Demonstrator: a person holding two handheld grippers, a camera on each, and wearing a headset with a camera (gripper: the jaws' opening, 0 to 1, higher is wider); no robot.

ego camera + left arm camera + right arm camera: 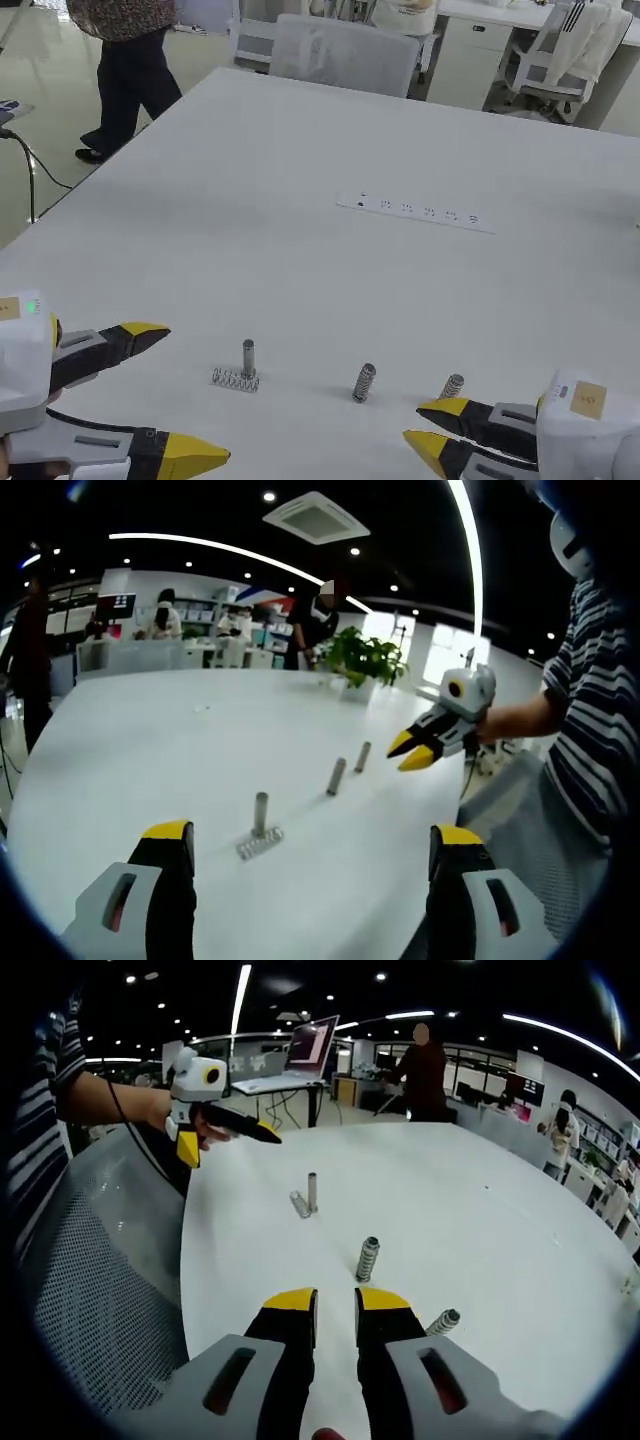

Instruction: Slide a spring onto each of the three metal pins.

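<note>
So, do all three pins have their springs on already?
No, the left pin stands bare, and a spring lies flat on the table beside its foot.

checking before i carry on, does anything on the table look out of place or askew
Yes. One spring lies flat on the table at the foot of the left pin in the head view, which is bare. The middle pin and right pin wear theirs, and the right one looks tilted rather than upright.

The left tool (195, 392) is white, yellow-tipped (striped shirt (600, 710)).
</note>
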